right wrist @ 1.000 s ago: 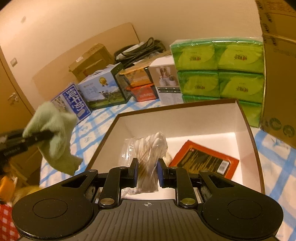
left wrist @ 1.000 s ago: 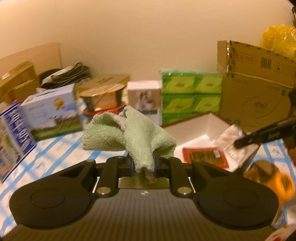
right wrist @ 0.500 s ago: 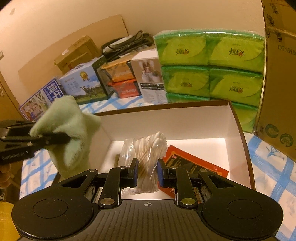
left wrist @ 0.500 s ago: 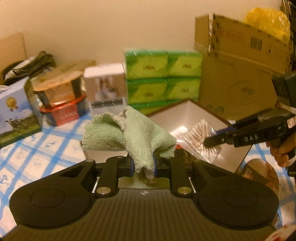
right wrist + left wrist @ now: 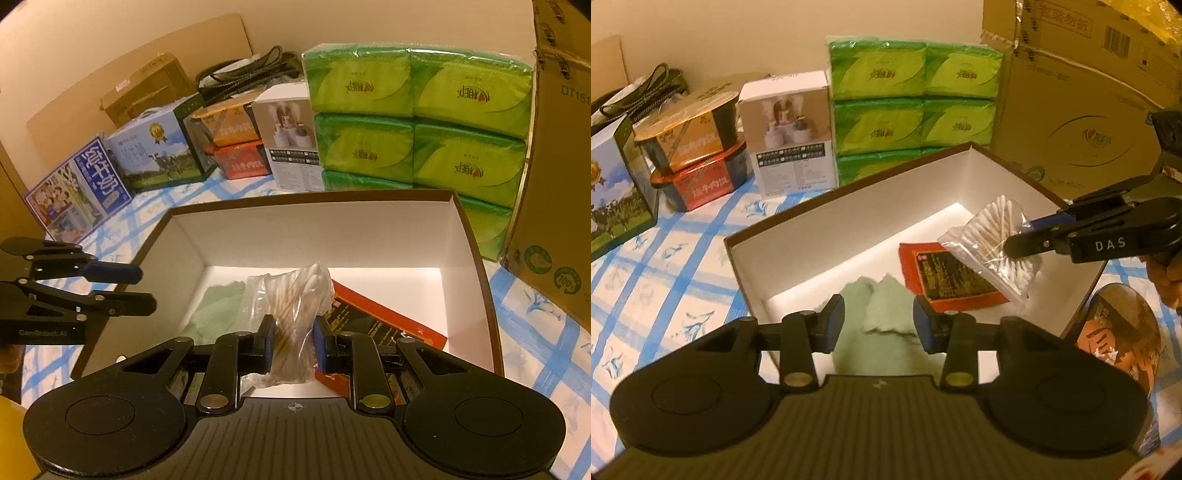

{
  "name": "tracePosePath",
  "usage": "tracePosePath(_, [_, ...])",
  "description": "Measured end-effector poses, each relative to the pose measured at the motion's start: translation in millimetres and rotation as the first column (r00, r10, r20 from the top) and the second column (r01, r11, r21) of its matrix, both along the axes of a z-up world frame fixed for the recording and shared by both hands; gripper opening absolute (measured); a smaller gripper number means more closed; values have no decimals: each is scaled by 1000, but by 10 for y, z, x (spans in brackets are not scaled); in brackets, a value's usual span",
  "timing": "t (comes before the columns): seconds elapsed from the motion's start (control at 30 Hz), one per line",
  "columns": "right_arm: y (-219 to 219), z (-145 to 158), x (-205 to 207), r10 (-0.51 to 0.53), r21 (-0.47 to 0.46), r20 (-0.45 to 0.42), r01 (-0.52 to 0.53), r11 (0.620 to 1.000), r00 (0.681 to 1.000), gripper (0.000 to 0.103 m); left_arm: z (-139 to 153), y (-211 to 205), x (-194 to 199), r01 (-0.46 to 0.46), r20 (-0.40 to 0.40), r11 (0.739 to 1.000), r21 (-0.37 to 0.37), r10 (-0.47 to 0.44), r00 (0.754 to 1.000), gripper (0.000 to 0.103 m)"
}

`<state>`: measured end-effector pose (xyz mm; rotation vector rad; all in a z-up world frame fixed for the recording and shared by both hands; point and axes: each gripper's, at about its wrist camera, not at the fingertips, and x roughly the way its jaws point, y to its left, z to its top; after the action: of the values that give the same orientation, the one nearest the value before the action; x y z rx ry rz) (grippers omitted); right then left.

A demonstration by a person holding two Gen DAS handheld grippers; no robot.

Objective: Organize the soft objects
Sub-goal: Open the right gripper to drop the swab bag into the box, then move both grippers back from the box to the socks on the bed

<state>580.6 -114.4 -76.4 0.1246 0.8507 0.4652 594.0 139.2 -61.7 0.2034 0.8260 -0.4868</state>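
Observation:
A brown box with a white inside [image 5: 849,221] [image 5: 369,236] stands on the blue-checked cloth. A light green towel [image 5: 882,314] [image 5: 210,314] lies on the box floor at its near left. My left gripper [image 5: 879,321] is open above the towel and holds nothing; it shows in the right wrist view [image 5: 144,288] at the box's left wall. My right gripper [image 5: 293,343] [image 5: 1015,247] is shut on a clear bag of cotton swabs [image 5: 295,306] [image 5: 993,240], held over the box. A red packet [image 5: 949,273] [image 5: 380,325] lies flat in the box.
Green tissue packs [image 5: 912,107] [image 5: 417,122] stand behind the box, beside a tall cardboard carton [image 5: 1071,110]. A white box [image 5: 790,133], stacked food bowls [image 5: 694,147] and milk cartons [image 5: 147,151] line the back left. A round tin [image 5: 1119,332] sits right of the box.
My left gripper moved over the box, opened and let go of the green towel, which now lies in the box. My right gripper still holds the swab bag, a little wider.

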Motion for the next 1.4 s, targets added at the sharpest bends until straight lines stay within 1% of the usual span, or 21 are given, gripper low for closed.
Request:
tracePosePath(0.13, [37, -8, 29, -14, -27, 11, 14, 1000, 1000, 22, -22, 39, -2, -12, -10, 1000, 7, 12, 1000, 38])
tracePosePath(0.2, [32, -11, 44, -15, -13, 5, 15, 1000, 1000, 34, -39, 51, -11, -16, -17, 1000, 8, 16, 1000, 38])
tracePosePath(0.23, [25, -9, 51, -17, -5, 5, 17, 1000, 1000, 50, -48, 54, -20, -16, -20, 1000, 9, 16, 1000, 38])
tracePosePath(0.27, [15, -3, 48, -23, 1, 15, 23, 1000, 1000, 65, -59, 58, -22, -18, -21, 1000, 10, 18, 1000, 38])
tracePosePath(0.3, [8, 8, 40, -28, 4, 27, 28, 1000, 999, 67, -68, 61, -25, -18, -24, 1000, 10, 19, 1000, 38])
tracePosePath(0.37, [-4, 18, 36, -25, 0, 35, 25, 1000, 999, 68, -81, 68, -25, -19, -28, 1000, 9, 20, 999, 38])
tracePosePath(0.63, [-84, -19, -19, -26, -34, -3, 26, 999, 1000, 68, -57, 82, -50, -32, -31, 999, 6, 32, 999, 38])
tracePosePath(0.8, [-136, 18, -120, -31, -38, -14, 31, 999, 999, 68, 46, 99, -106, -47, -23, 999, -7, 47, 999, 38])
tracePosePath(0.97, [-203, 174, -299, -39, -28, -10, 39, 999, 999, 68, 230, 202, -241, -89, -6, 995, -35, 89, 996, 38])
tracePosePath(1.2, [-320, 478, -673, -46, 6, 17, 46, 999, 999, 68, 568, 528, -676, -186, 28, 980, -65, 188, 982, 38])
tracePosePath(1.3, [-365, 627, -888, -43, 14, 40, 42, 999, 998, 68, 727, 664, -963, -224, 57, 972, -74, 229, 972, 38])
tracePosePath(1.4, [-407, 743, -1131, -39, 26, 52, 38, 999, 998, 68, 864, 713, -1304, -250, 93, 966, -58, 255, 962, 38])
